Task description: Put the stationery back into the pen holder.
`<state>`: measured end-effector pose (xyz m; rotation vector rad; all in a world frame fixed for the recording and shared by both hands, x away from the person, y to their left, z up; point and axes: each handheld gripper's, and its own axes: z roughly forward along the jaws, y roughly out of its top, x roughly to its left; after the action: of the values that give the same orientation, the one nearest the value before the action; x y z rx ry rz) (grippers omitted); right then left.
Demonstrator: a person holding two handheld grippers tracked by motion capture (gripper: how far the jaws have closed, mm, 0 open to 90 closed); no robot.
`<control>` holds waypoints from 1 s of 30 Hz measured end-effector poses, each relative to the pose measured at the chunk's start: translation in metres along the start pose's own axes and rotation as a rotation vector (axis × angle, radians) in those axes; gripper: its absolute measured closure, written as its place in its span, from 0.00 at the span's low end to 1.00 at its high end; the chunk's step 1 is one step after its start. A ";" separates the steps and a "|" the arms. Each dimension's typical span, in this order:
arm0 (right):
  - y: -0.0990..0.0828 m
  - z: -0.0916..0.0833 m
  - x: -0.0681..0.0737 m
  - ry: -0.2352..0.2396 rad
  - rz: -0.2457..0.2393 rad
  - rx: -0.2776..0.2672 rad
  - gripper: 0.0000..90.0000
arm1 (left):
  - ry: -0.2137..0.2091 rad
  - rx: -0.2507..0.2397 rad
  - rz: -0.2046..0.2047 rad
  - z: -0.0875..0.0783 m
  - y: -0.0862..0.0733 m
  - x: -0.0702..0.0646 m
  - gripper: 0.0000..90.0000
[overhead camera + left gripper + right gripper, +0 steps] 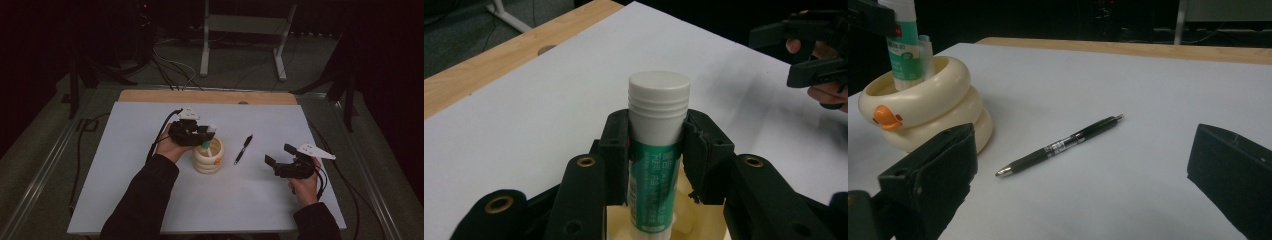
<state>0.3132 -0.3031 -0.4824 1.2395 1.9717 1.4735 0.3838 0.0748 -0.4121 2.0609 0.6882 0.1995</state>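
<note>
A green-and-white glue stick (pixel 655 150) with a white cap stands upright in a cream ringed holder (pixel 210 156) that has an orange duck bill on its side (pixel 923 107). My left gripper (pixel 206 131) is shut on the glue stick (pixel 207 141), its black pads pressing both sides just below the cap. The stick's lower end sits inside the holder (pixel 701 220). A black pen (pixel 243 148) lies on the white tabletop to the right of the holder (pixel 1060 145). My right gripper (pixel 278 156) hovers open to the right of the pen, nothing between its jaws.
The white board (pixel 130 150) lies on a table with a wooden strip (pixel 207 96) along the far edge. Cables trail off the left side (pixel 82 150). A white metal stand (pixel 245 30) sits on the floor beyond. A thin white tube (pixel 925 47) also stands in the holder.
</note>
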 end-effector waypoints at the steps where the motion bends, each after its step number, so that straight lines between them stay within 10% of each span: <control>1: 0.000 0.000 0.000 0.000 0.000 0.000 0.00 | 0.001 0.001 -0.001 0.000 -0.001 0.000 0.73; 30: 0.000 0.000 0.000 0.000 0.001 0.000 0.00 | 0.009 0.058 -0.013 0.010 -0.032 0.001 0.72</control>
<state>0.3131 -0.3032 -0.4823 1.2410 1.9712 1.4741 0.3756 0.0816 -0.4441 2.1110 0.7206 0.1831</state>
